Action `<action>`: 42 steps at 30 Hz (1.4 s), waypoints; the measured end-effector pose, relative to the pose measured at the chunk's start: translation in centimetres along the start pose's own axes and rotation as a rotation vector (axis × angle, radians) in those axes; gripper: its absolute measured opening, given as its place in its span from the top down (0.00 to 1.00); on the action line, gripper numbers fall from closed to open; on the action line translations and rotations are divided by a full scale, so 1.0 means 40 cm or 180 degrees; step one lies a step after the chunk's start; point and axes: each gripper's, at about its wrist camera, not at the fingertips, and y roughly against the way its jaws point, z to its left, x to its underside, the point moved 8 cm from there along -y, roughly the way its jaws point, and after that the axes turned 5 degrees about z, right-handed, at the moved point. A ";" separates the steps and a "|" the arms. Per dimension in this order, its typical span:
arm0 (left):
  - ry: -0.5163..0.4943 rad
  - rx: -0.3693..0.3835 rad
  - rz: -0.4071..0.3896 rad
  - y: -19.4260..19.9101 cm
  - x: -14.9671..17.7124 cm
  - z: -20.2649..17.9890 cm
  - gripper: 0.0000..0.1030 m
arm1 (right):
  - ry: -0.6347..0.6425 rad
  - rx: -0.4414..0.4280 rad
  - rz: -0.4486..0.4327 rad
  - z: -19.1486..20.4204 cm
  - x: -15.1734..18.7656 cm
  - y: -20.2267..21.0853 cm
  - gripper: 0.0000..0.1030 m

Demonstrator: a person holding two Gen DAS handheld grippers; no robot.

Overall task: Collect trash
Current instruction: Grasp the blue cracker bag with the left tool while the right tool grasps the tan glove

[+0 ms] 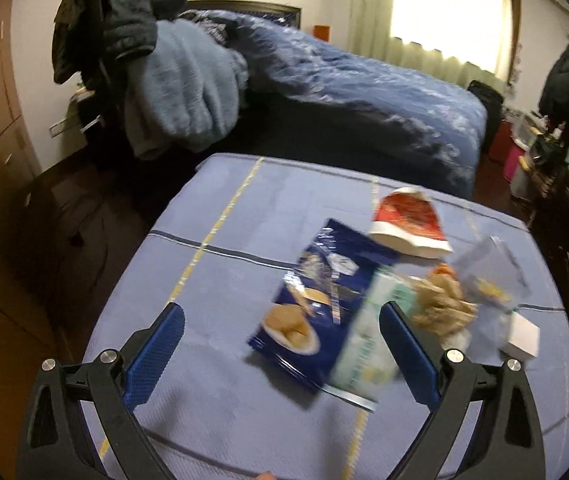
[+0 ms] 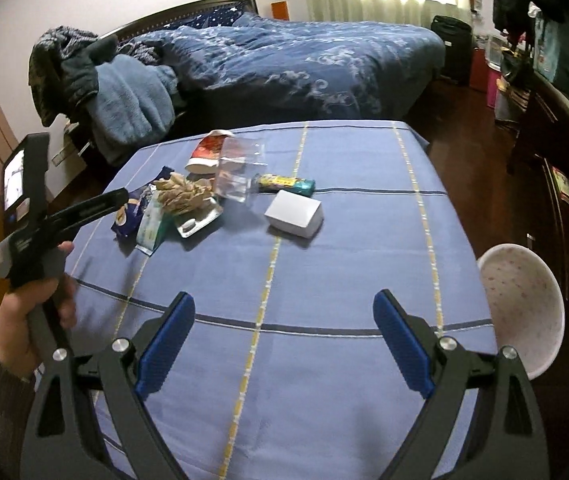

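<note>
Trash lies in a heap on the blue-clothed table (image 2: 324, 264). It holds a blue snack bag (image 1: 324, 288), a green-white packet (image 1: 364, 340), crumpled brown paper (image 1: 440, 304), a red-white wrapper (image 1: 408, 220), a clear plastic bag (image 2: 240, 168) and a green bar wrapper (image 2: 288, 184). A white box (image 2: 294, 214) sits beside the heap. My left gripper (image 1: 283, 307) hangs open just above the blue bag, its pads touching nothing. My right gripper (image 2: 284, 297) is open over bare cloth, well short of the heap.
A white speckled bin (image 2: 524, 312) stands at the table's right edge. A hand (image 2: 32, 300) holds the left tool at the table's left side. Behind the table are a bed (image 2: 304, 60) with a blue quilt and a chair piled with clothes (image 1: 164, 80).
</note>
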 end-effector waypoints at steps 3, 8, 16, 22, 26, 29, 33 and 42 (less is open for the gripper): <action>-0.0006 -0.0074 0.0061 -0.036 -0.002 0.011 0.06 | 0.0026 -0.0024 0.0024 0.007 -0.004 -0.010 0.11; -0.0099 -0.0044 0.0191 -0.098 -0.006 0.000 0.06 | 0.0050 -0.0049 0.0046 0.015 -0.009 -0.021 0.11; -0.0260 0.0083 0.0316 -0.144 -0.014 -0.060 0.51 | 0.0027 -0.0083 0.0046 0.014 -0.020 -0.028 0.11; -0.0258 0.0132 0.0287 -0.143 -0.017 -0.067 0.90 | 0.0023 -0.0104 0.0045 0.019 -0.028 -0.038 0.11; -0.0181 0.0065 0.0092 -0.107 -0.031 -0.043 0.92 | 0.0024 -0.0173 0.0045 0.039 -0.046 -0.060 0.11; -0.0059 0.0038 -0.0044 -0.070 -0.045 -0.011 0.92 | 0.0058 -0.0270 0.0013 0.069 -0.072 -0.078 0.11; 0.0043 0.0029 -0.0106 -0.028 -0.051 0.032 0.92 | 0.0148 -0.0411 -0.0055 0.141 -0.125 -0.122 0.12; 0.0104 0.0005 -0.0101 0.018 -0.029 0.100 0.91 | 0.0292 -0.0396 0.0036 0.283 -0.212 -0.307 0.20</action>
